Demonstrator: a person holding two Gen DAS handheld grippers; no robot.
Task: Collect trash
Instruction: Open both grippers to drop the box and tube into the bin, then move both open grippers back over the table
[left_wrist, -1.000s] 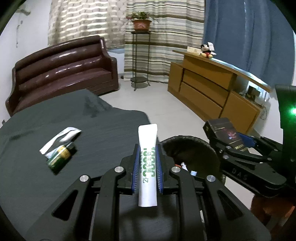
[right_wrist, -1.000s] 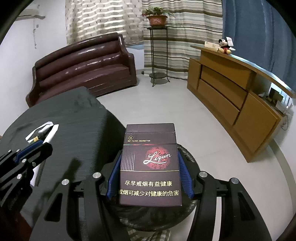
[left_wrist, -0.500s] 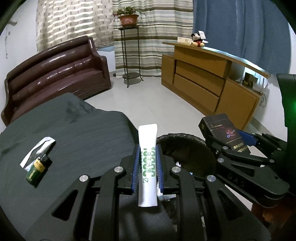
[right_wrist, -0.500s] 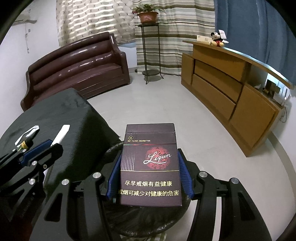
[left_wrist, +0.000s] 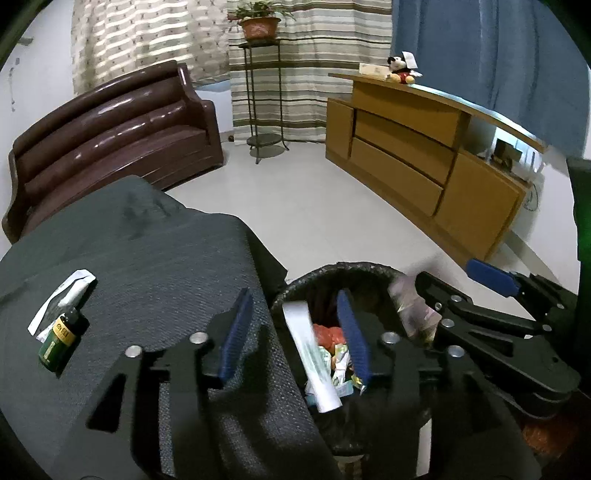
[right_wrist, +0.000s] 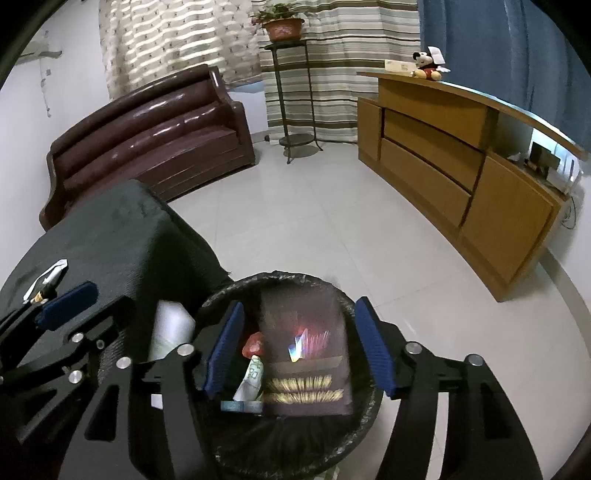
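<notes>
bottle (left_wrist: 59, 338): left on the bench (left_wrist: 155, 266); small, rigid, likely light; grasp across its body.
left gripper (left_wrist: 293, 332): jaws opening, tube (left_wrist: 312, 354) dropping free.
right gripper (right_wrist: 299, 347): jaws opening, cigarette pack (right_wrist: 304, 354) falling into bin (right_wrist: 280, 278).

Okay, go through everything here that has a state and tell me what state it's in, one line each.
Left gripper: fingers opening, nothing pressed between them.
Right gripper: fingers opening, nothing gripped.
White tube: loose, tilted, over the bin.
Cigarette pack: blurred, loose between the fingers, over the bin.
Trash bin: open, partly filled.
Green bottle: lying on the dark cloth.
White wrapper: on the cloth beside the bottle.
</notes>
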